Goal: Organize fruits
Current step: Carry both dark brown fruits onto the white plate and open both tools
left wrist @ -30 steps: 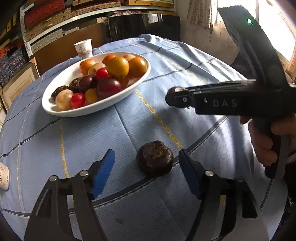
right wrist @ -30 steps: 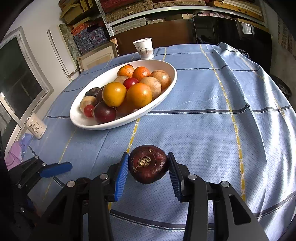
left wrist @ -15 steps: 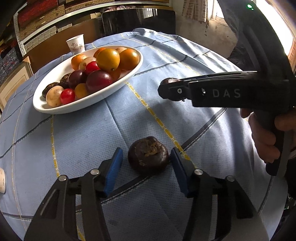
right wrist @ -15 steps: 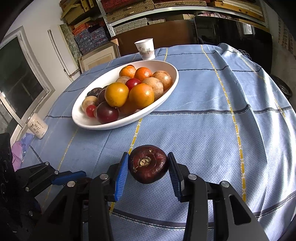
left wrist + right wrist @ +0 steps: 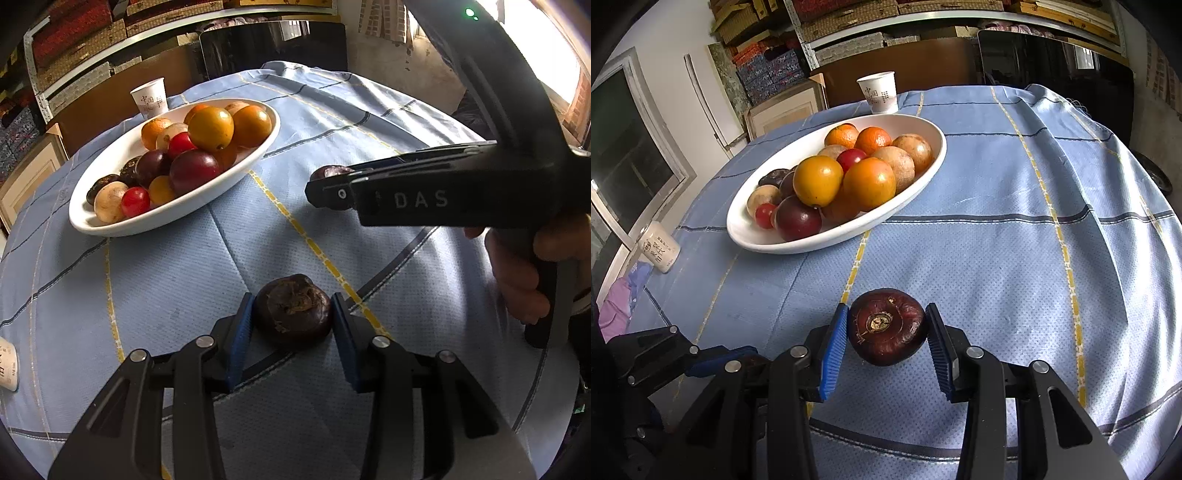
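A dark brown wrinkled fruit lies on the blue tablecloth between the blue pads of my left gripper. Its jaws are closing and both pads touch the fruit's sides. My right gripper is shut on a glossy dark red fruit, held just above the cloth. In the left wrist view that gripper reaches in from the right, with its fruit peeking over the fingers. A white oval bowl heaped with orange, yellow, red, purple and tan fruits sits beyond both grippers.
A paper cup stands behind the bowl near the table's far edge. A small printed cup sits at the left edge. A hand grips the right tool's handle. Shelves of boxes stand behind the table.
My left gripper's jaws have drawn in from wide apart until the pads meet the dark brown fruit. The right gripper and its red fruit have stayed still.
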### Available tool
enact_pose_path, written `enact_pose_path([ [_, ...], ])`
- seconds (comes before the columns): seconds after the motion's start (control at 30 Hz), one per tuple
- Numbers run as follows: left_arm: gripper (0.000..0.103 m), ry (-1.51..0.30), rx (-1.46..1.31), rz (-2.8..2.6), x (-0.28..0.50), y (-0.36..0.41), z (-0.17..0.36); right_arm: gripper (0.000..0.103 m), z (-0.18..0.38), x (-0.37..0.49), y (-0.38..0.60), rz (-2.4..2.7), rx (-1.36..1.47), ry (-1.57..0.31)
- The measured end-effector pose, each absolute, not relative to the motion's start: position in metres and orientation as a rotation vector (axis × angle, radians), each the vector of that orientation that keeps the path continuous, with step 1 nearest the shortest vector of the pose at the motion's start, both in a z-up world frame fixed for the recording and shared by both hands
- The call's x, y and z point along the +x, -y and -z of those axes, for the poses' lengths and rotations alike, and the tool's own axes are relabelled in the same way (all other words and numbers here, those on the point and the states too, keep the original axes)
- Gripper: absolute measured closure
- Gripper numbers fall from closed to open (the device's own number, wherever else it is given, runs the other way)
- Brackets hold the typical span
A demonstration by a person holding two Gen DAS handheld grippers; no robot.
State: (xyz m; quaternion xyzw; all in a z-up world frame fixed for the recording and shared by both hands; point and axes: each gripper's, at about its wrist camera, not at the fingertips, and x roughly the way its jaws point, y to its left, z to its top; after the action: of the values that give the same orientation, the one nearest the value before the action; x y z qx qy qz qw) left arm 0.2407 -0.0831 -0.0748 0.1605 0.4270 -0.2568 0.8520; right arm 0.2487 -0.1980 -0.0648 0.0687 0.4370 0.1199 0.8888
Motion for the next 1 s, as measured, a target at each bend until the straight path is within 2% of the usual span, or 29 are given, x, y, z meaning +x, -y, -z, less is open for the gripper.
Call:
enact_pose_path([
  [0.3, 0.062, -0.872, 0.17, 0.47, 0.244, 0.051, 0.056, 0.06, 0.058, 0.234, 0.182, -0.321, 0.101, -0.864],
  [0.53, 0.062, -0.849, -0.006, 0.437, 0.259, 0.009, 0.029, 0.06, 0.024, 0.223, 0.173, -0.392, 0.105, -0.744],
  [0.77, 0.062, -0.793, -0.052, 0.309, 0.333, -0.005, 0.001, 0.06, -0.006, 0.279, 0.171, -0.365, 0.143, -0.654],
  [1.0, 0.062, -0.835, -0.049, 0.221, 0.42, 0.001, 0.016, 0.06, 0.007, 0.357, 0.16, -0.343, 0.146, -0.693],
])
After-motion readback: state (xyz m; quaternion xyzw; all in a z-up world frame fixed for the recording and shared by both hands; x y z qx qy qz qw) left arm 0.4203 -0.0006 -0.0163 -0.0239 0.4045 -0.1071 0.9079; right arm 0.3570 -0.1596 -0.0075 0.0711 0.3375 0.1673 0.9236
